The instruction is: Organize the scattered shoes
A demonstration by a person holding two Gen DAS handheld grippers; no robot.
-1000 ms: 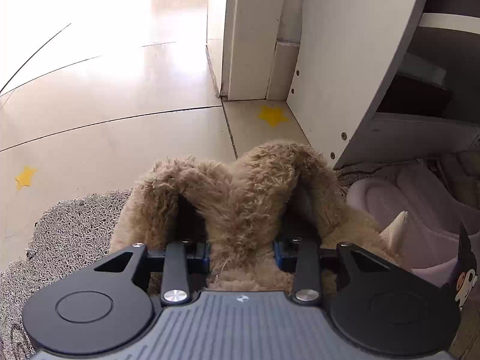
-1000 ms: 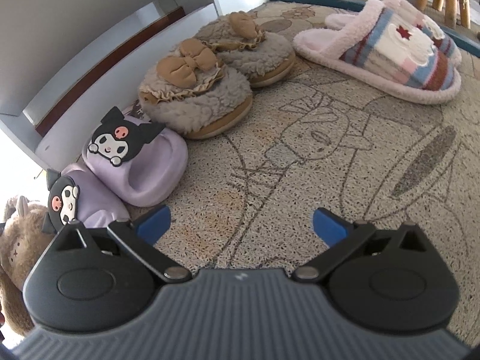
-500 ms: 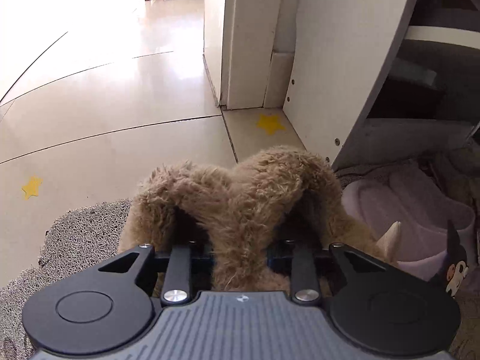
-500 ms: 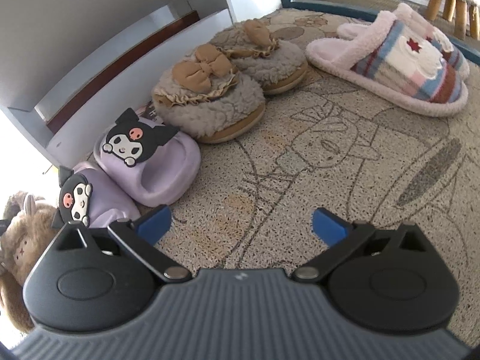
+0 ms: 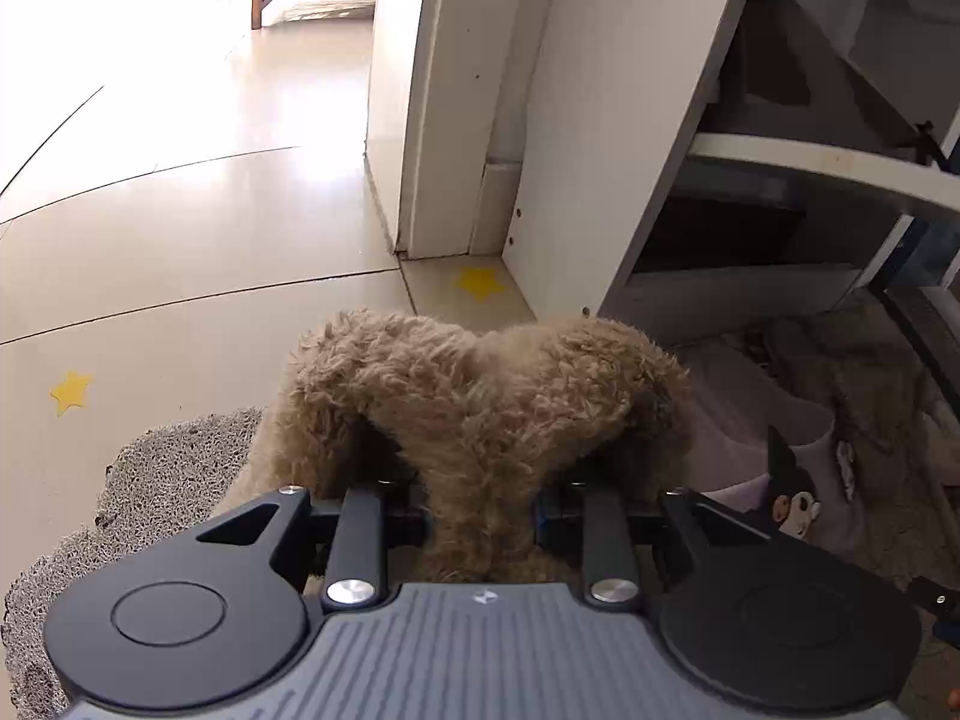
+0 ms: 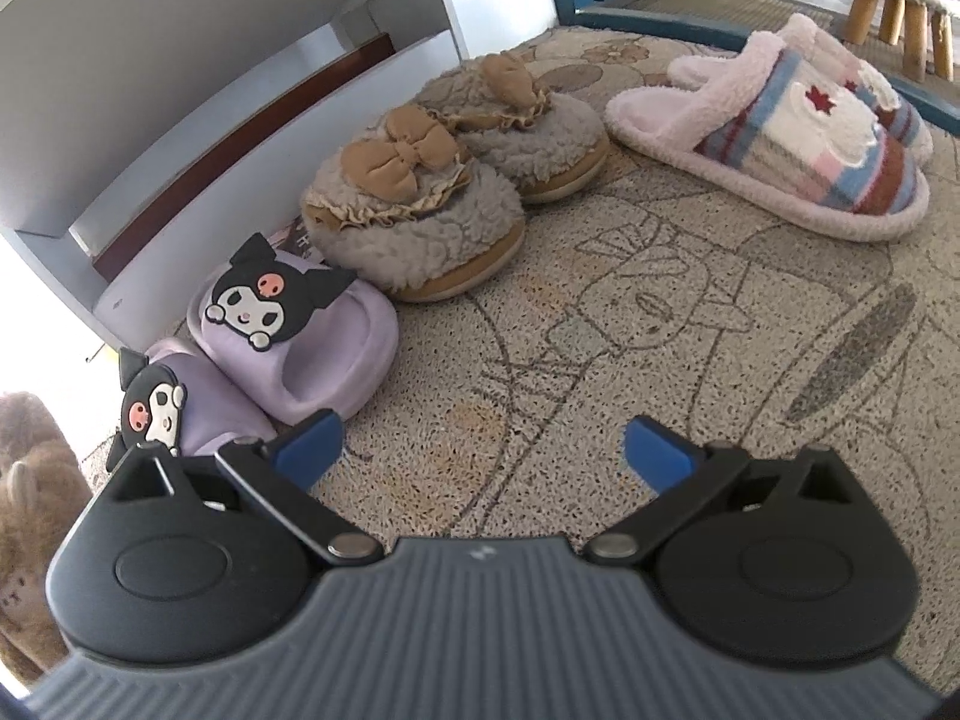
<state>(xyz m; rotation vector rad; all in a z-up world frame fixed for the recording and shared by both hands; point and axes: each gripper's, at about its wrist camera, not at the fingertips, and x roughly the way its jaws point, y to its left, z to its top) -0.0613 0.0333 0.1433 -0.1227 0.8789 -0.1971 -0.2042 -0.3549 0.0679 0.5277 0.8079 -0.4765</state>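
Left gripper (image 5: 483,516) fingers pinch two brown fluffy slippers (image 5: 480,414). Right gripper (image 6: 480,450) fingers wide, empty. Mat (image 6: 600,360): two purple slippers (image 6: 300,336), two grey bow slippers (image 6: 420,228), two striped pink slippers (image 6: 780,162).

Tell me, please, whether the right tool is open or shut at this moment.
Open. The right tool has its blue pads spread wide apart, with only bare mat between them.

Home entryway, patterned doormat (image 6: 690,324) with pairs of house slippers (image 6: 774,144) lined up, white shoe shelf (image 5: 798,156) beside it, glossy tiled floor (image 5: 150,228), small wooden stool (image 6: 900,18)
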